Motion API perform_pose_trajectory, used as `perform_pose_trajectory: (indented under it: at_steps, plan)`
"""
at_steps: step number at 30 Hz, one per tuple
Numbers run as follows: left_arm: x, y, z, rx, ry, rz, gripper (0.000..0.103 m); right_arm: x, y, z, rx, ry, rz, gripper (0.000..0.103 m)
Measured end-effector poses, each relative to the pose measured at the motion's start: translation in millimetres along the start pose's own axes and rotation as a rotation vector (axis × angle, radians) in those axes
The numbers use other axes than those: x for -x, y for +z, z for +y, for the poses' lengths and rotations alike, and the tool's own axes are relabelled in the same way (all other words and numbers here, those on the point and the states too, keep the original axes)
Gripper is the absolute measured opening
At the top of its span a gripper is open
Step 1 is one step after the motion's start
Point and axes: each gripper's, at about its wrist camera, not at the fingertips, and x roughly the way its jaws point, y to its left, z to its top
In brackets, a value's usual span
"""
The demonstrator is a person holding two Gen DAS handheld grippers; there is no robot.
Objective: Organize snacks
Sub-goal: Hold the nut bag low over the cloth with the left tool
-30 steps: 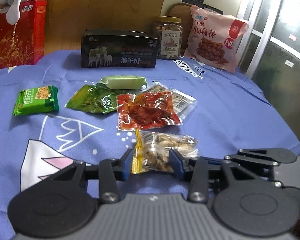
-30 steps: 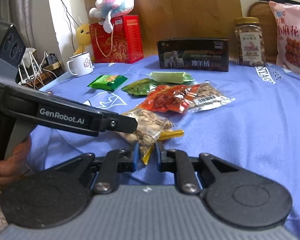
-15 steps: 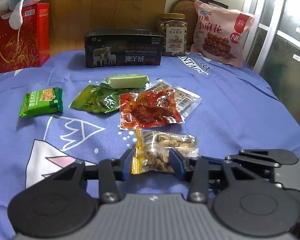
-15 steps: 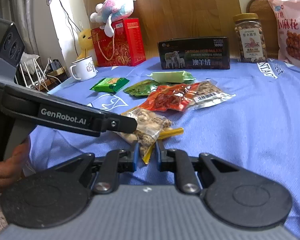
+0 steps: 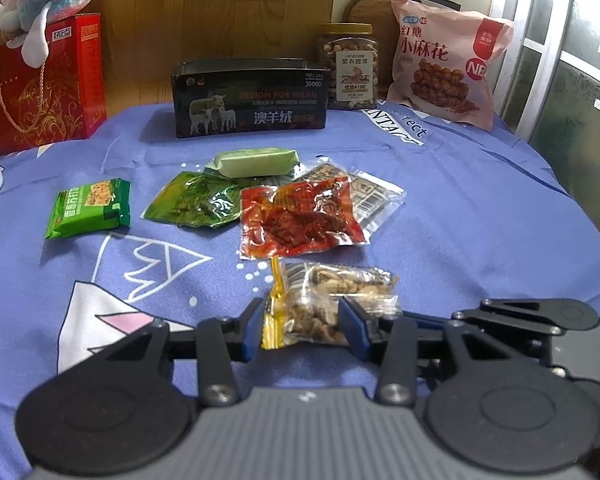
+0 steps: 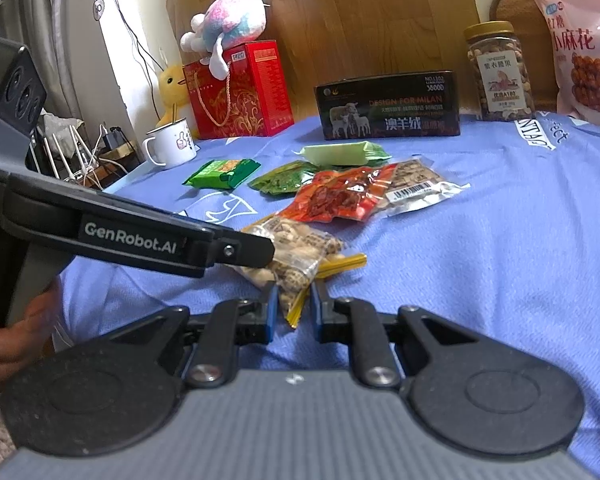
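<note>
A clear zip bag of peanuts (image 5: pixel 332 300) with a yellow seal lies at the near edge of the blue cloth. My left gripper (image 5: pixel 302 330) has its jaws around the bag's near end and grips it. My right gripper (image 6: pixel 294 308) is shut on the bag's yellow-sealed corner (image 6: pixel 296 300). Beyond lie a red snack pack (image 5: pixel 296 220), a clear barcode pack (image 5: pixel 370 196), a dark green pack (image 5: pixel 196 200), a pale green bar (image 5: pixel 256 162) and a green cracker pack (image 5: pixel 90 208). An open dark box (image 5: pixel 250 98) stands at the back.
A nut jar (image 5: pixel 348 66) and a pink snack bag (image 5: pixel 446 60) stand at the back right. A red gift bag (image 5: pixel 44 84) with a plush toy is at the back left, a white mug (image 6: pixel 172 146) beside it. The table edge drops off on the right.
Both grippers hold the same grip on the peanut bag. The views have shifted slightly, as if both grippers and the bag rose or tilted a little.
</note>
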Motion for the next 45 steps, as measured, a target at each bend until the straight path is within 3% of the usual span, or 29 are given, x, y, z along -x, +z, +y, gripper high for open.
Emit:
perform_pose_trajectory:
  at_steps: [11, 32, 45]
  plan:
    - [0, -1, 1, 0.01, -0.006, -0.002, 0.041, -1, 0, 2, 0.002, -0.016, 0.004, 0.02]
    - [6, -19, 47, 0.139, -0.065, -0.034, 0.043, -21, 8, 40, 0.096, -0.06, 0.057, 0.021]
    - [6, -22, 50, 0.149, -0.075, -0.039, 0.043, -22, 8, 43, 0.104, -0.07, 0.062, 0.021]
